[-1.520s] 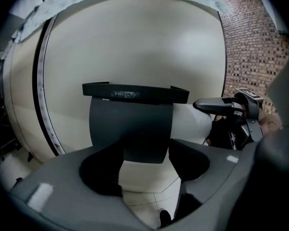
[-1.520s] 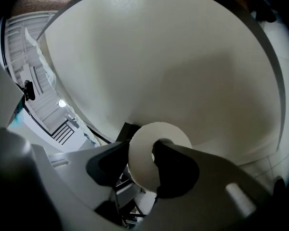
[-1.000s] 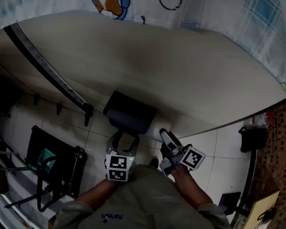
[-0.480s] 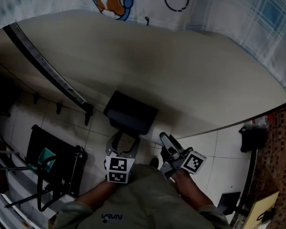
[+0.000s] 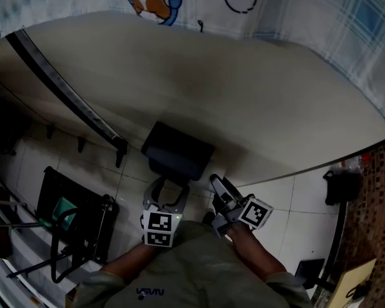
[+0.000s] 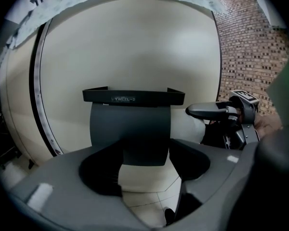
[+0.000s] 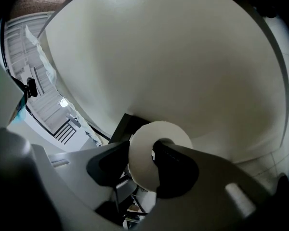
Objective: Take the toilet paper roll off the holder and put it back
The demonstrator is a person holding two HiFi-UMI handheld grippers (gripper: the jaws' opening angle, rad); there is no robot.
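Here, from the head view: looks steeply down on the dark holder (image 5: pixel 178 153) on a pale curved wall (image 5: pixel 212 88), with the left gripper (image 5: pixel 169 186) just beneath it at 6 o'clock and the right gripper (image 5: pixel 217 186) beside it at 4 o'clock. Next, through the left gripper view: finds jaws standing apart before the holder's cover (image 6: pixel 130 129), pinching nothing evident, and the toilet paper roll (image 6: pixel 185 129) poking out at the cover's 3 o'clock side, apparently seated on the holder. Lastly, through the right gripper view: catches jaws clamped on the roll's wall, one pad in the core, the other outside at 9 o'clock. Best handled by sliding it straight sideways, keeping it level, squeezing lightly to spare the core.
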